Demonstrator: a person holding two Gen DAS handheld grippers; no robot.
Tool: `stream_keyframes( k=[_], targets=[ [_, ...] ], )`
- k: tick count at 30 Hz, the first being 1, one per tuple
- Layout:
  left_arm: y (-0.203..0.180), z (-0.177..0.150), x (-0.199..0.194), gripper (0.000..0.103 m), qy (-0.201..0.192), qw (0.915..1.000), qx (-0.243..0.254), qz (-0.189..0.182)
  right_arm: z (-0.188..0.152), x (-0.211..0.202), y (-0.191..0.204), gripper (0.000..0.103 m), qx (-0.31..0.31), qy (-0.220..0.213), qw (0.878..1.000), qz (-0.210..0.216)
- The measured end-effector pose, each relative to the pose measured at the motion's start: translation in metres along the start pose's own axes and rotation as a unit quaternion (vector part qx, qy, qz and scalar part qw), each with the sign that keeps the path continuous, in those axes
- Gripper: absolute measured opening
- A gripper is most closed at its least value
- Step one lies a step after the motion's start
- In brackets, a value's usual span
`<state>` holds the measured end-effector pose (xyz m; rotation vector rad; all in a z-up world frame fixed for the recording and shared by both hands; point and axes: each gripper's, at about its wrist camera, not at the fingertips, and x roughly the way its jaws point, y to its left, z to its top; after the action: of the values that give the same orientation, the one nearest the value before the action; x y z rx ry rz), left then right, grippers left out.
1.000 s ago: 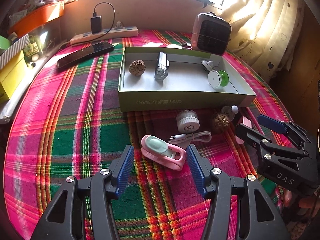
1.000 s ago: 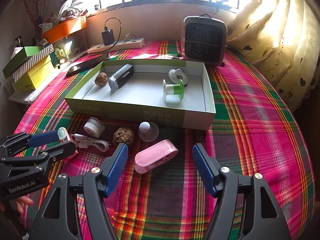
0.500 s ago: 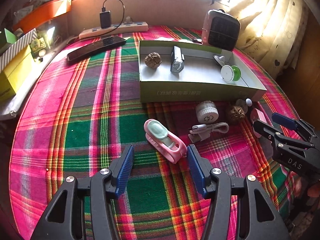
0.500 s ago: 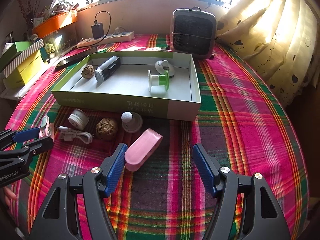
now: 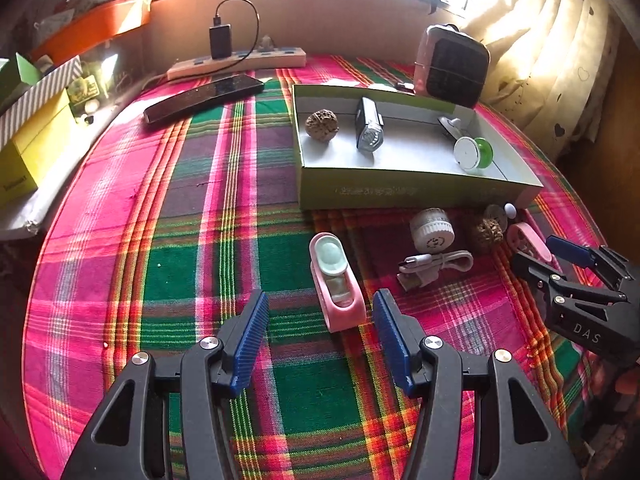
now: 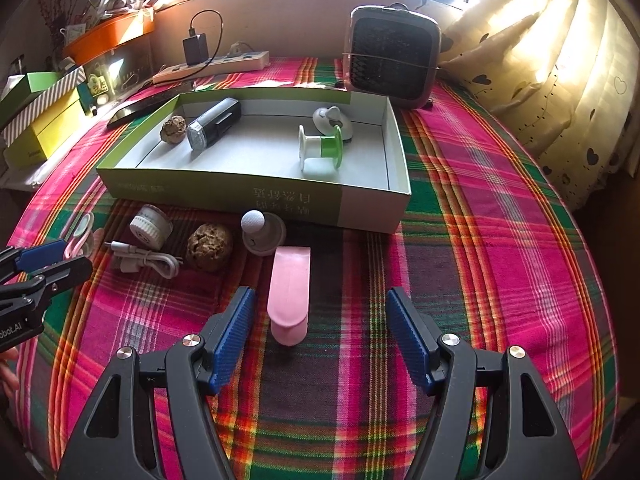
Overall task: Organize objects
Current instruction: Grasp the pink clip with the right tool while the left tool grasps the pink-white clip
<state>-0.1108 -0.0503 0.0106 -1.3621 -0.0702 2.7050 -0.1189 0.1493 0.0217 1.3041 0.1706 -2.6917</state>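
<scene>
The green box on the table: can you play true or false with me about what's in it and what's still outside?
1. A green spool lies inside the box. True.
2. The white cable is in the box. False: it lies on the cloth in front of it.
3. The right gripper grips the pink case. False: its jaws are open around it, not touching.
4. One walnut is in the box, another walnut outside. True.
</scene>
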Motion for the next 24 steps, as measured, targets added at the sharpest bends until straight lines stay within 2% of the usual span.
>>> stream_keyframes(
  k=[15,18,20,24],
  targets=[
    [0.008,0.009,0.007,0.053,-0.009,0.9999,0.001,-0.009,0.006,0.006,-0.005,0.068,0.01,0.002,1.0,0.014],
    [0.01,0.01,0.008,0.052,-0.009,0.9999,-0.003,-0.009,0.006,0.005,-0.005,0.059,0.01,-0.002,1.0,0.018],
    [0.011,0.01,0.007,0.048,-0.009,0.9999,-0.007,-0.008,0.005,0.004,-0.005,0.051,0.01,-0.003,1.0,0.017],
    [0.016,0.01,0.006,0.042,-0.011,0.9997,-0.021,-0.009,0.005,0.003,-0.004,0.041,0.006,-0.006,1.0,0.022]
  ],
)
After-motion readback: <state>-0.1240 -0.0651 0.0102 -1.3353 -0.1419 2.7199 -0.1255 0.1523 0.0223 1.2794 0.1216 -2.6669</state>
